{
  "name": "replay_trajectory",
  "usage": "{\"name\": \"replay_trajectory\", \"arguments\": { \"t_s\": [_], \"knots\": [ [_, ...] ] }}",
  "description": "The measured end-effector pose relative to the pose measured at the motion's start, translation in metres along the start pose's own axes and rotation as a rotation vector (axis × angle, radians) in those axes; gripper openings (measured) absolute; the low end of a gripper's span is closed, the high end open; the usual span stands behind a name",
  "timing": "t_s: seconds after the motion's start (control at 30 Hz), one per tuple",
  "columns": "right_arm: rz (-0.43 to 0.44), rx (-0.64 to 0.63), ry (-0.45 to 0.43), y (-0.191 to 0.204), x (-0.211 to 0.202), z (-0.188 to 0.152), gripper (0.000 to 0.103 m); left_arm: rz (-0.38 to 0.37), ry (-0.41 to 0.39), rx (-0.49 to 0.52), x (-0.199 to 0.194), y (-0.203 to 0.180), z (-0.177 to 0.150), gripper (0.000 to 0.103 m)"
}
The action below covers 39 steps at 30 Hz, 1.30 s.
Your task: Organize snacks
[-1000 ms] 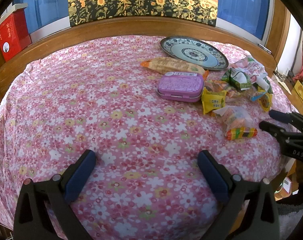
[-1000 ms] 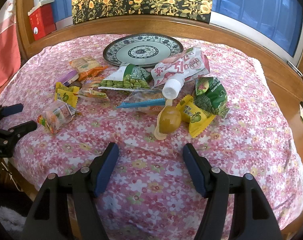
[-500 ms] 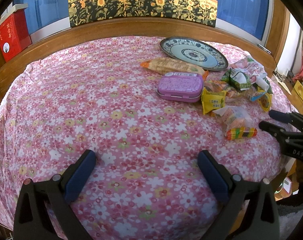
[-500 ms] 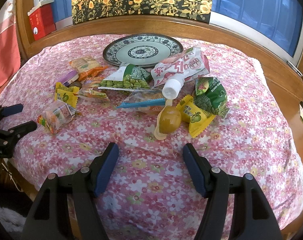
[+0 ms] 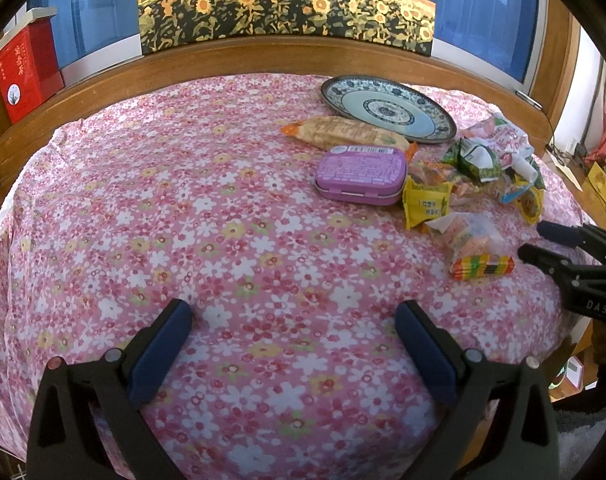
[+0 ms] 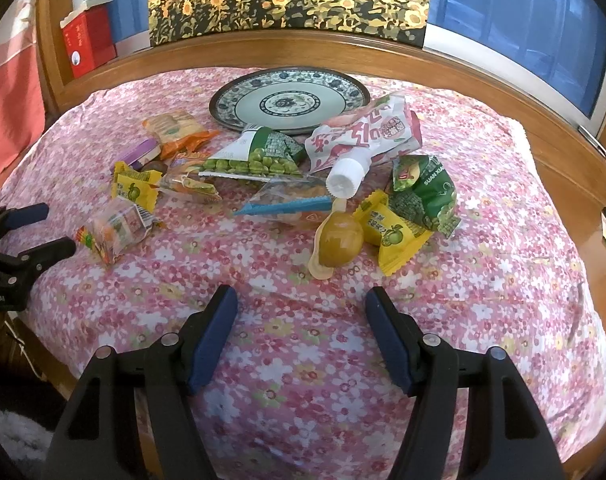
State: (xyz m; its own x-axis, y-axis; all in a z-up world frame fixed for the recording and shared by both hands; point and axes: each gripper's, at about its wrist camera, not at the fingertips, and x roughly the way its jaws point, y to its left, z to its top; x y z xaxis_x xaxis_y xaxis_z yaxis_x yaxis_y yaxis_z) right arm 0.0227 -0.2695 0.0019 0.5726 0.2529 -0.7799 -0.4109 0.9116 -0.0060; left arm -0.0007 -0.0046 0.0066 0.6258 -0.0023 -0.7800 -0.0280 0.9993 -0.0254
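From the left wrist view, the job reads as not yet begun: nothing is lifted and the blue-patterned plate (image 5: 387, 106) at the far edge of the counter (image 5: 183, 208) lies bare. The left tool (image 5: 293, 330) hangs above the flowered cloth with its jaws spread wide, nothing between them and nothing touched. The snacks lie well off to its right: a purple tin (image 5: 361, 174), a long cracker pack (image 5: 345, 132) just beside the plate, a yellow candy packet (image 5: 425, 204) and a clear bag of striped sweets (image 5: 477, 246) nearest the other tool. To reach any of them this tool would have to swing right and forward.

From the right wrist view, the right tool (image 6: 301, 330) is likewise wide open and empty, poised over bare cloth just short of the heap. Nearest its jaws lie a round jelly cup (image 6: 339, 240) and a yellow apple candy (image 6: 389, 230), with a green pea bag (image 6: 425, 196), a pink spouted pouch (image 6: 365, 138) and a blue-clipped clear bag (image 6: 291, 200) beyond. The likely next move is a short advance and dip onto the jelly cup or the candy, closing gently, since thin wrappers slip and the cup is rounded.
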Motion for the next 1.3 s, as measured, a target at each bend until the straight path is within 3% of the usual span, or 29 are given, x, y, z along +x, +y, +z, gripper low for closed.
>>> {"name": "replay_trajectory", "arguments": {
  "t_s": [1.0, 1.13, 1.3],
  "knots": [
    [0.000, 0.003, -0.002, -0.003, 0.001, 0.001, 0.068, -0.003, -0.005, -0.004, 0.000, 0.000, -0.001, 0.102],
    [0.000, 0.004, -0.003, -0.002, 0.001, 0.000, 0.068, -0.036, 0.002, -0.016, -0.002, 0.003, 0.004, 0.102],
    [-0.006, 0.015, -0.003, -0.003, 0.002, 0.003, 0.068, -0.148, -0.016, -0.094, -0.026, 0.012, 0.016, 0.088]
  ]
}}
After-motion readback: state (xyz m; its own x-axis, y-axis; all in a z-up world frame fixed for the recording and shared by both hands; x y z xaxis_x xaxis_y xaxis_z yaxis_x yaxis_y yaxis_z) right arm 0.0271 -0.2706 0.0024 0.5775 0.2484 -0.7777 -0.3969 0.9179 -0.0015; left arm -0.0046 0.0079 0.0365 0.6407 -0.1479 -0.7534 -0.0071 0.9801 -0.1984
